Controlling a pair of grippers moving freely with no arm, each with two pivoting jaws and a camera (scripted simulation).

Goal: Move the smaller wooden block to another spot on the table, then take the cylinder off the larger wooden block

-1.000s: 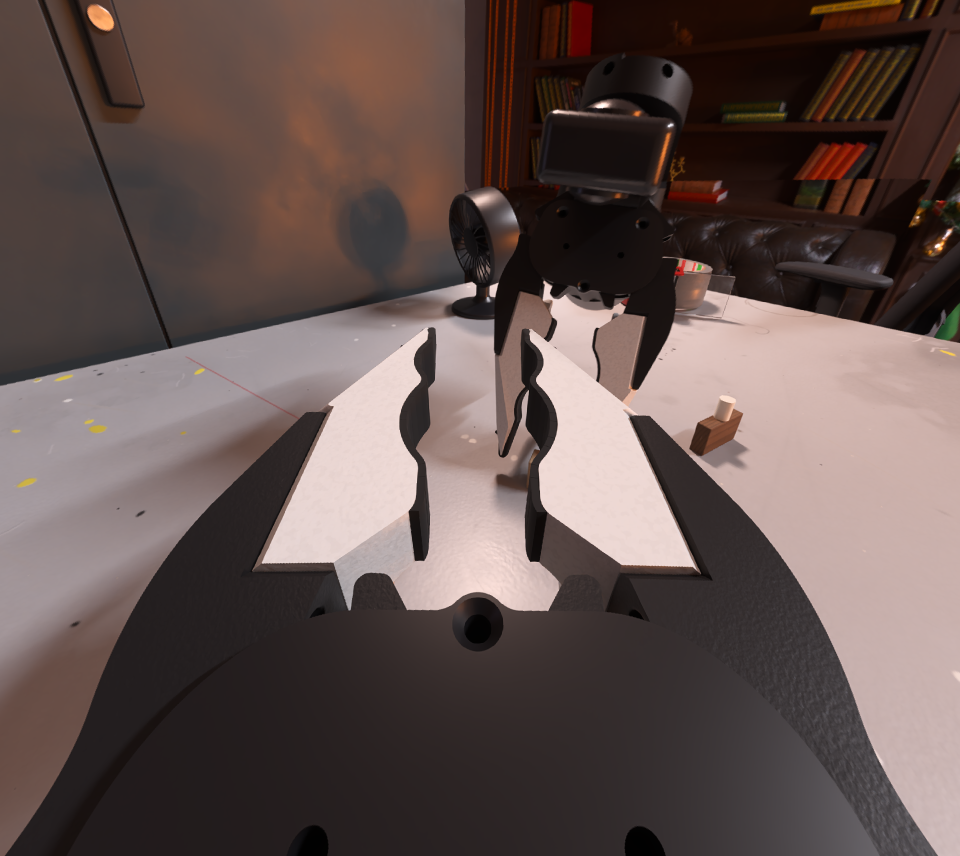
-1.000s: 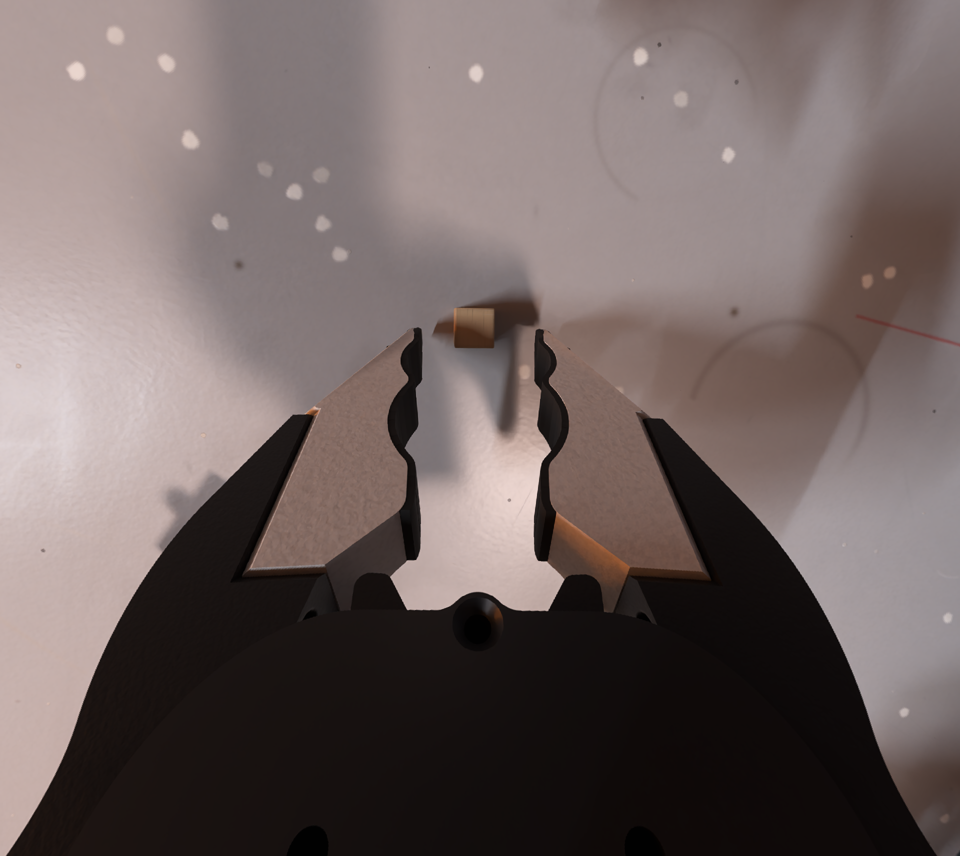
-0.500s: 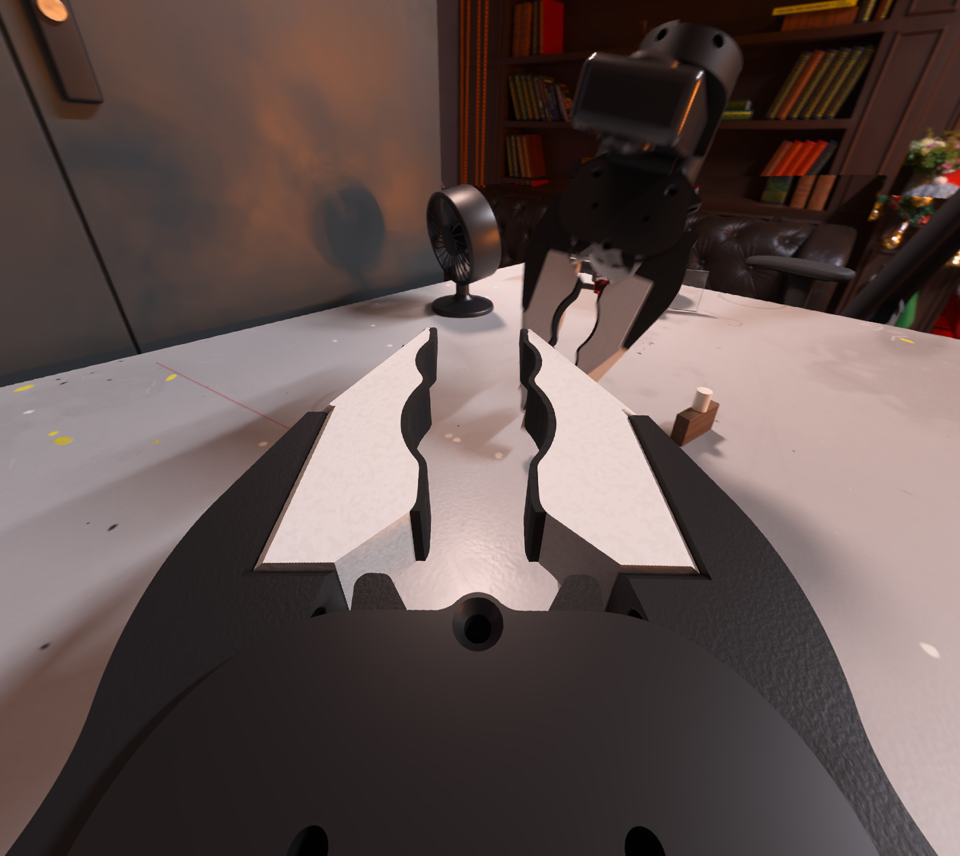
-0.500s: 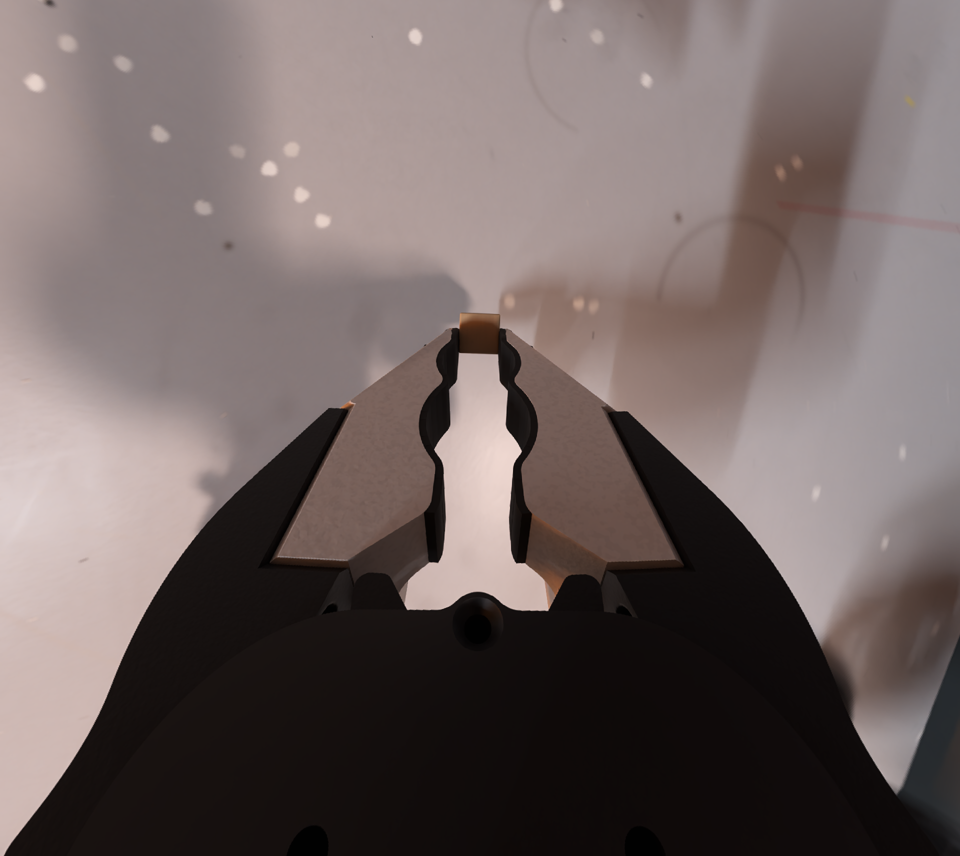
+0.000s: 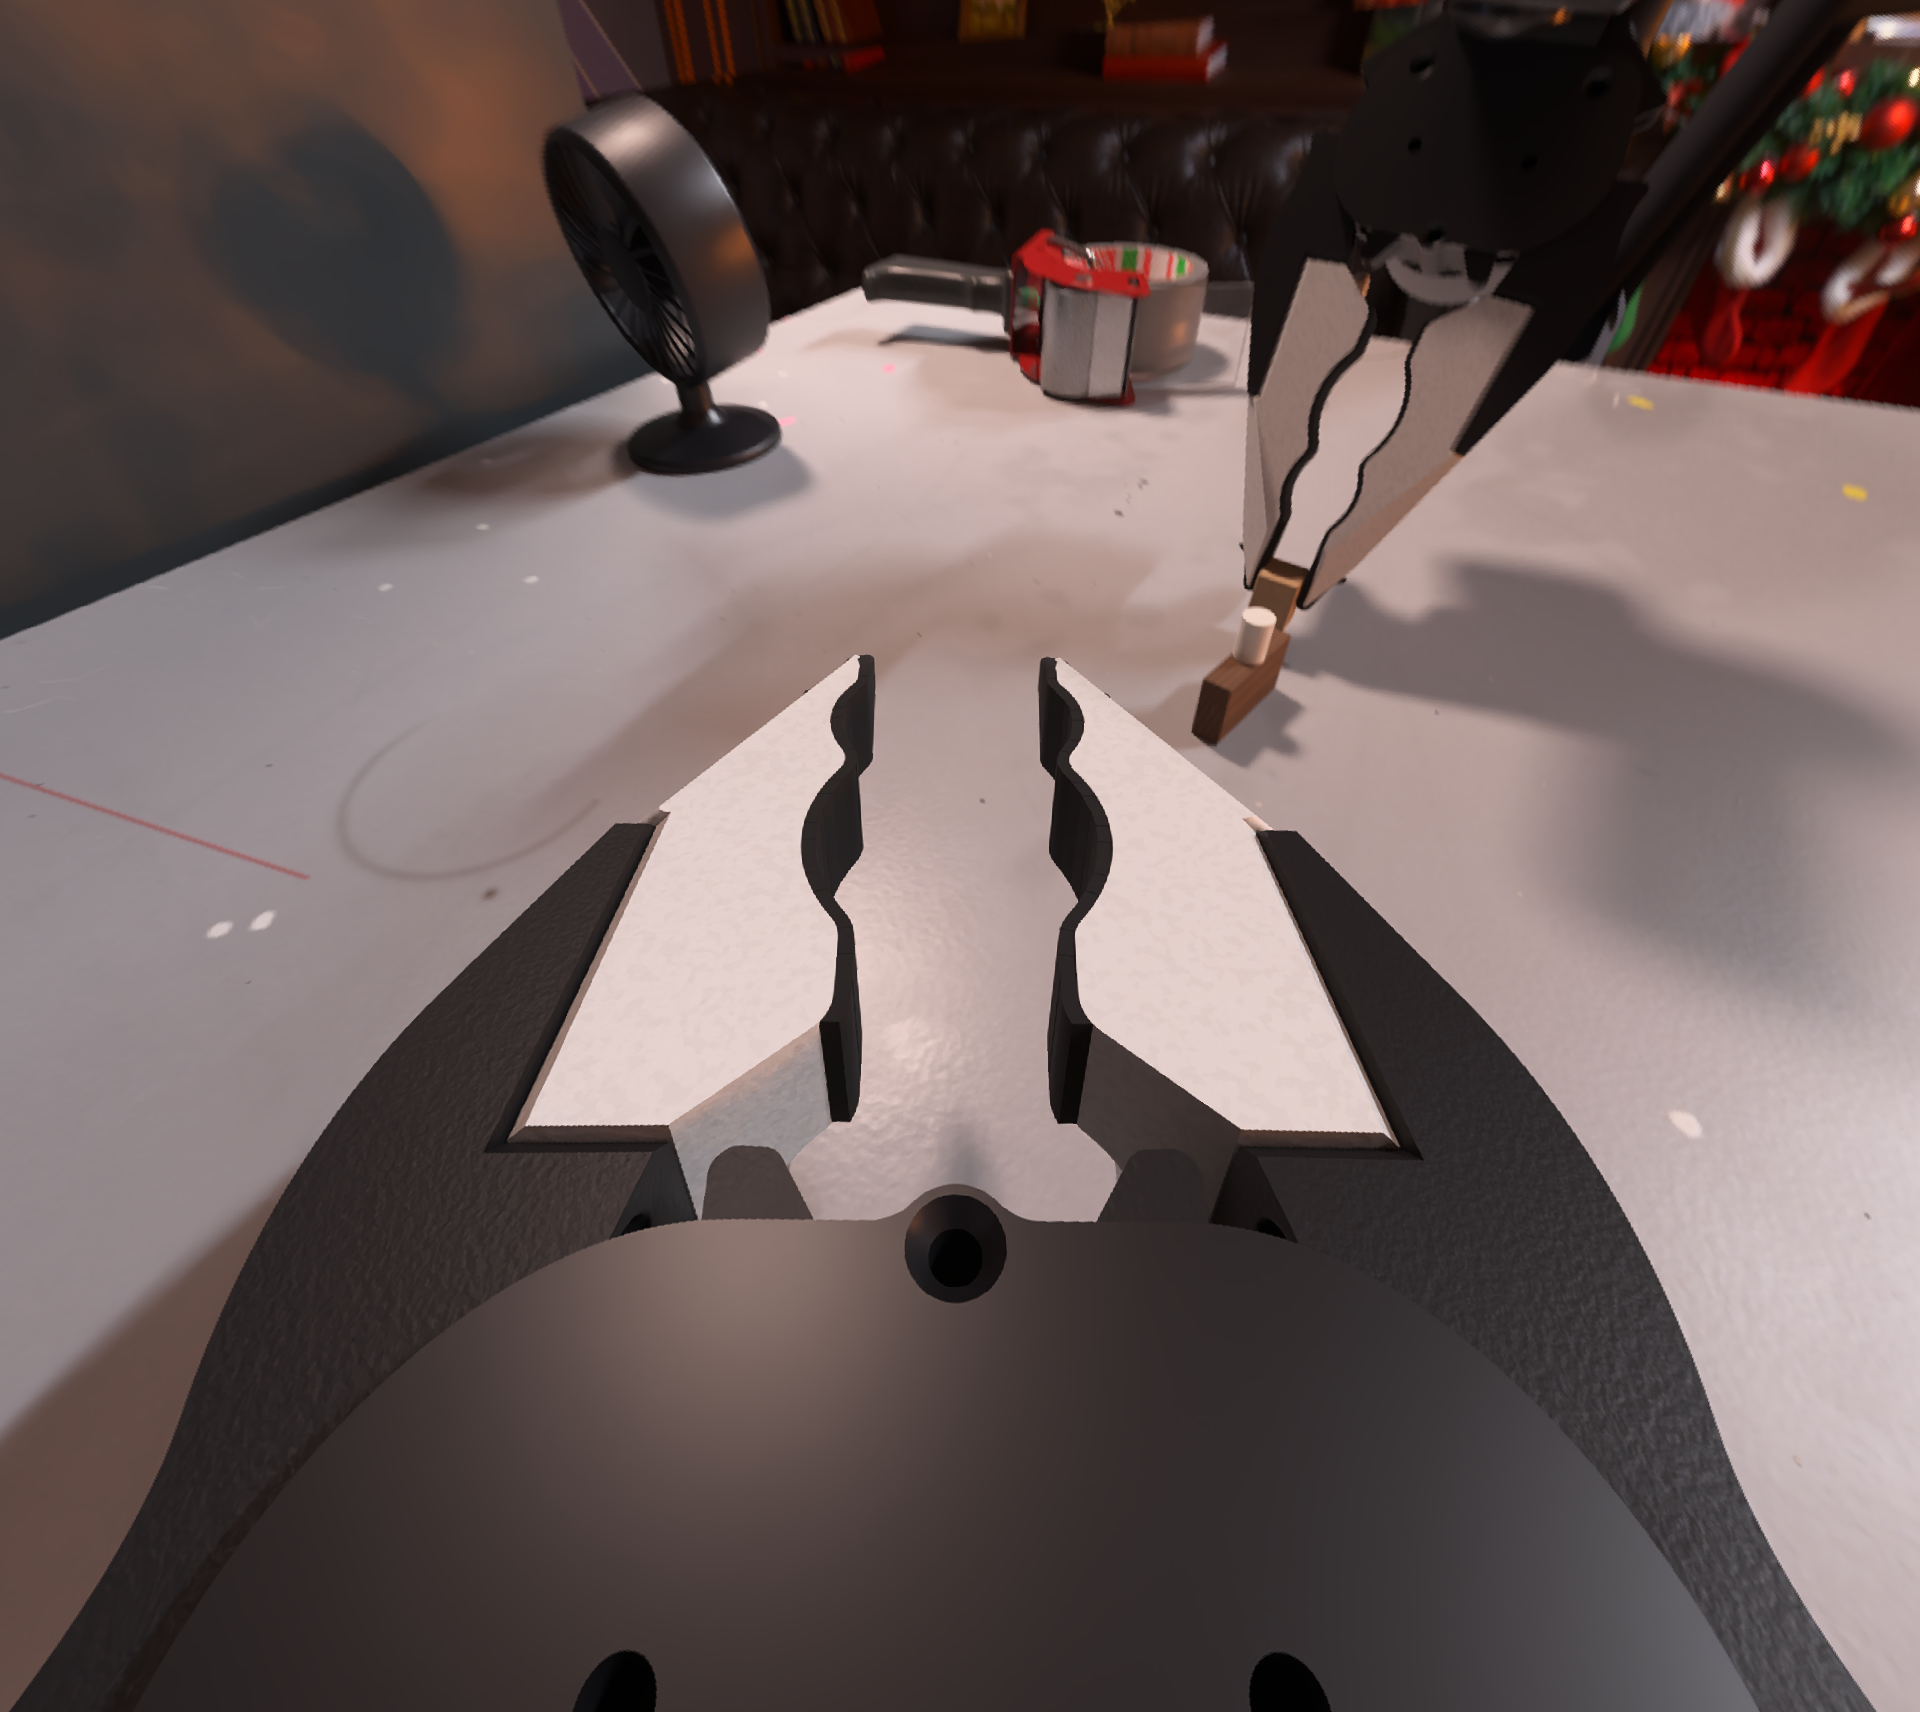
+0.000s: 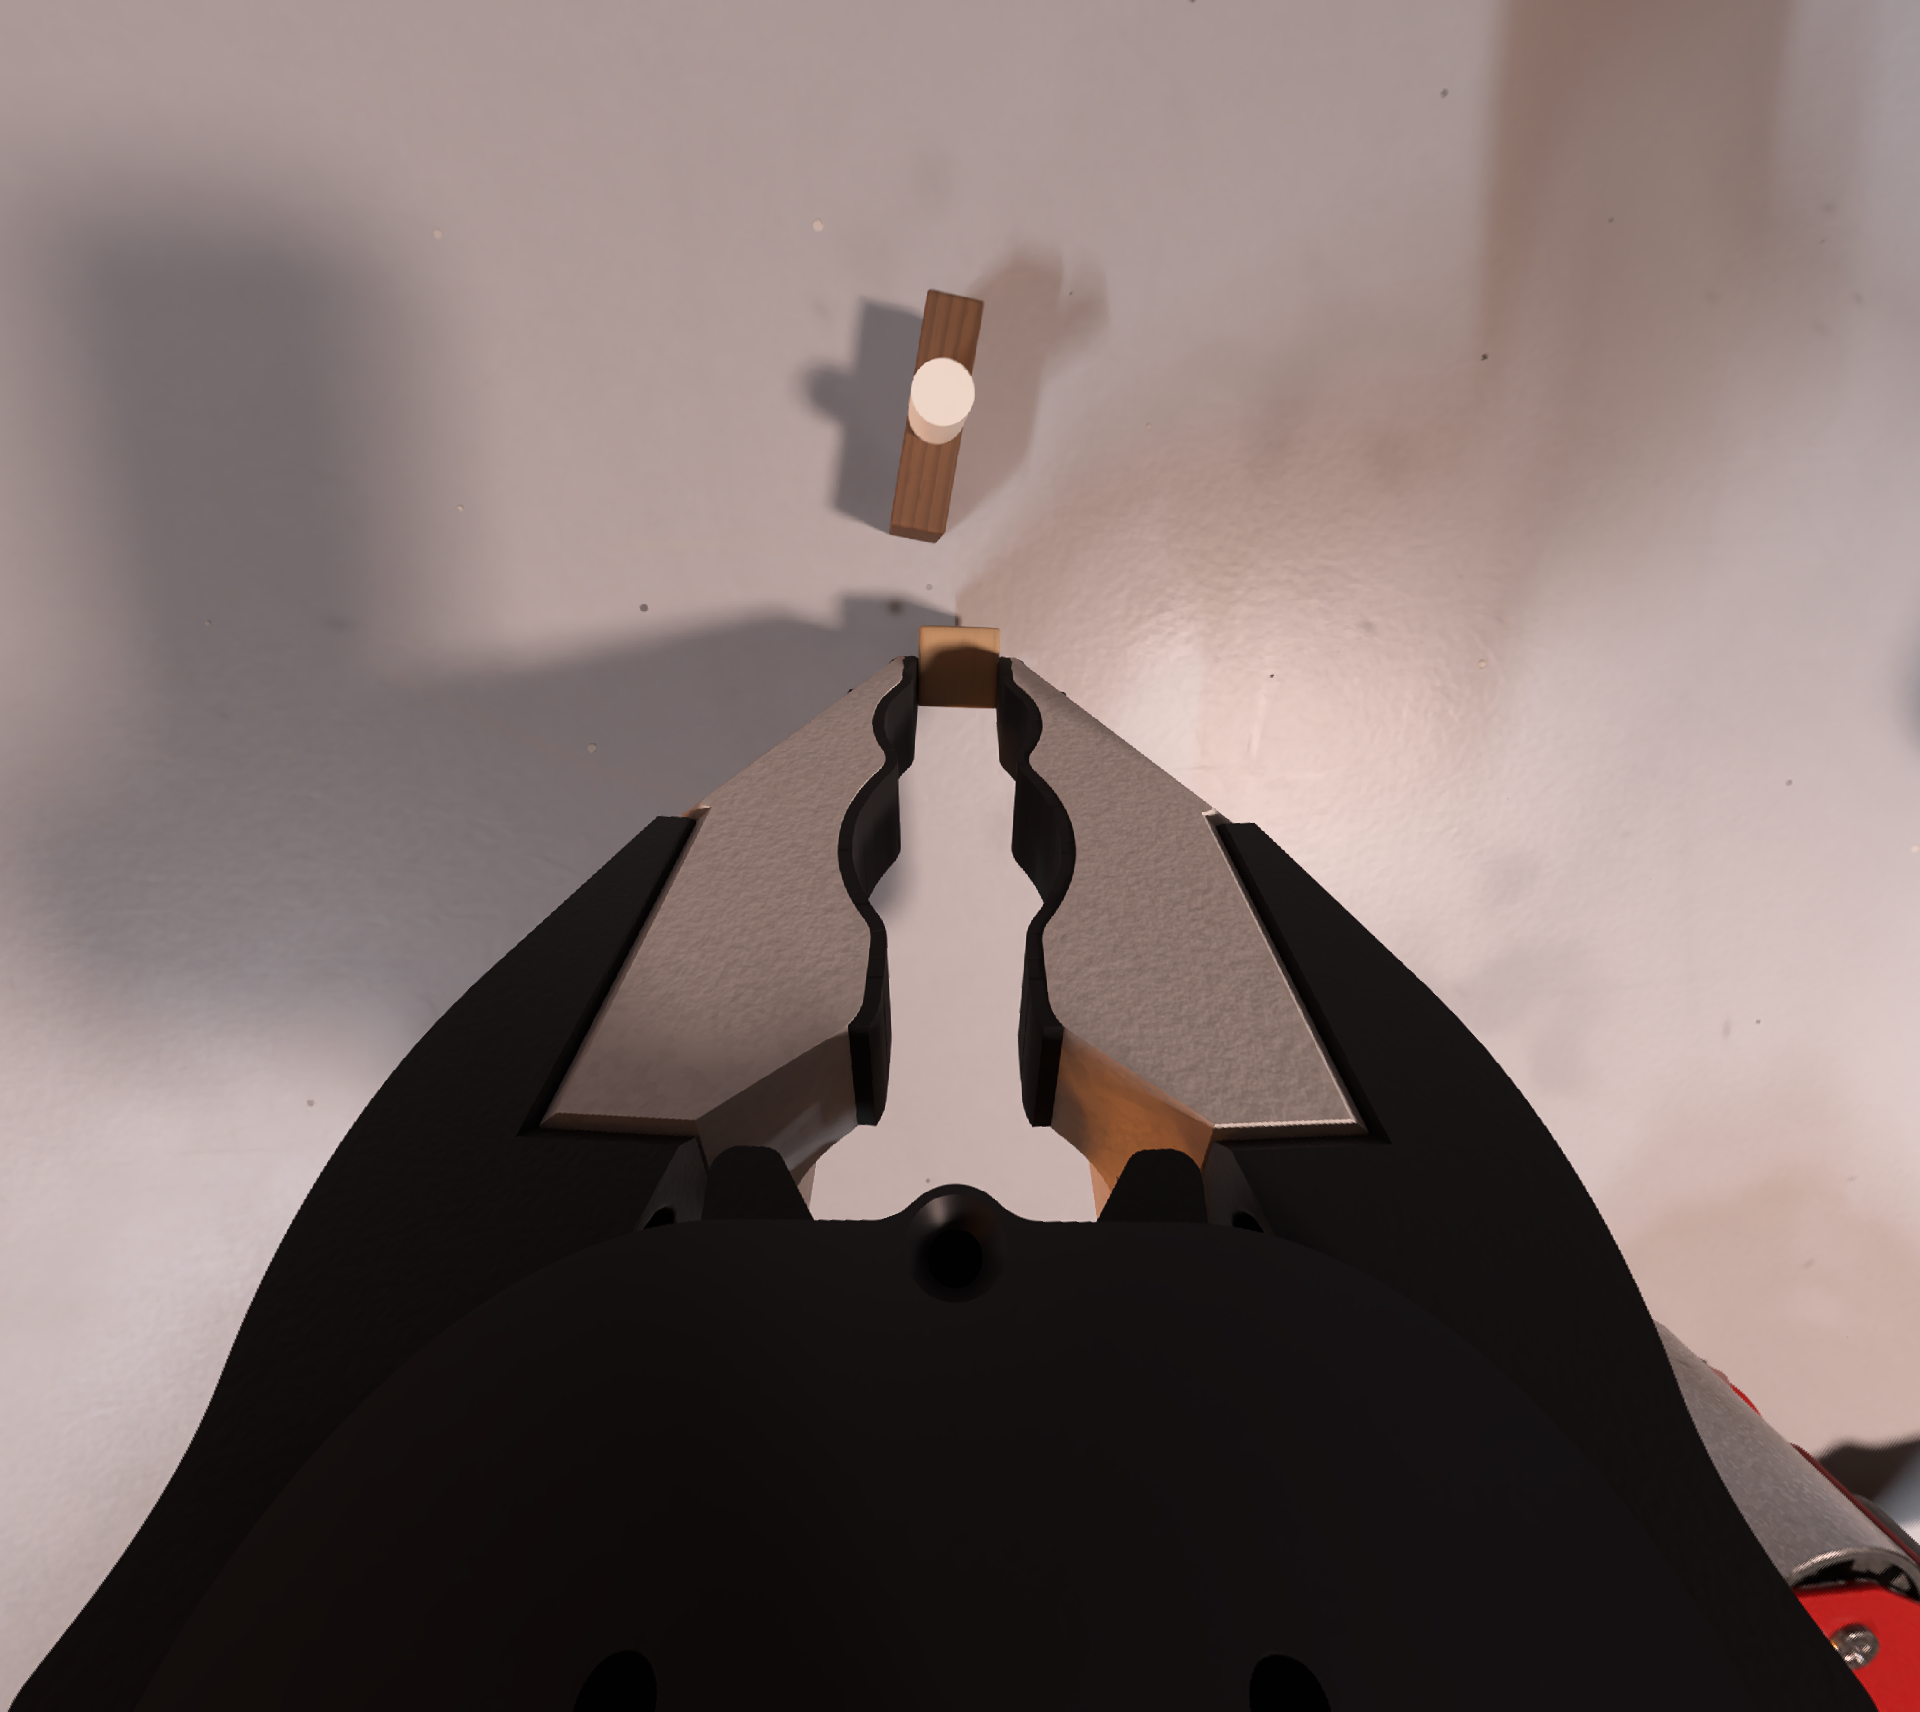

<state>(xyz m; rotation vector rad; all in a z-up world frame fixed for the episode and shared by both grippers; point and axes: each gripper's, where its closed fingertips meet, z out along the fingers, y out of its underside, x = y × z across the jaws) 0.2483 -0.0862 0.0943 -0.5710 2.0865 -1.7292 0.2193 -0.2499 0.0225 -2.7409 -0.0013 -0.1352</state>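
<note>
- At the far edge of the worktop (image 5: pixel 935 519) stand a black desk fan (image 5: pixel 649 270) and a red tape dispenser (image 5: pixel 1081 332) against a grey pot (image 5: pixel 1169 306); none obstructs the blocks.
- Right gripper (image 6: pixel 958 670): jaws narrow, clamped on the smaller wooden block (image 6: pixel 958 665), held close to the larger wooden block (image 6: pixel 935 415).
- Cylinder (image 6: pixel 940 400) stands upright on the larger block.
- Left gripper (image 5: pixel 956 675): jaws apart, holding nothing, low over bare worktop, well short of the blocks.
- Against the frame one second ago: the small block lay free ahead of open right jaws; it is now gripped and carried across beside the larger block.
</note>
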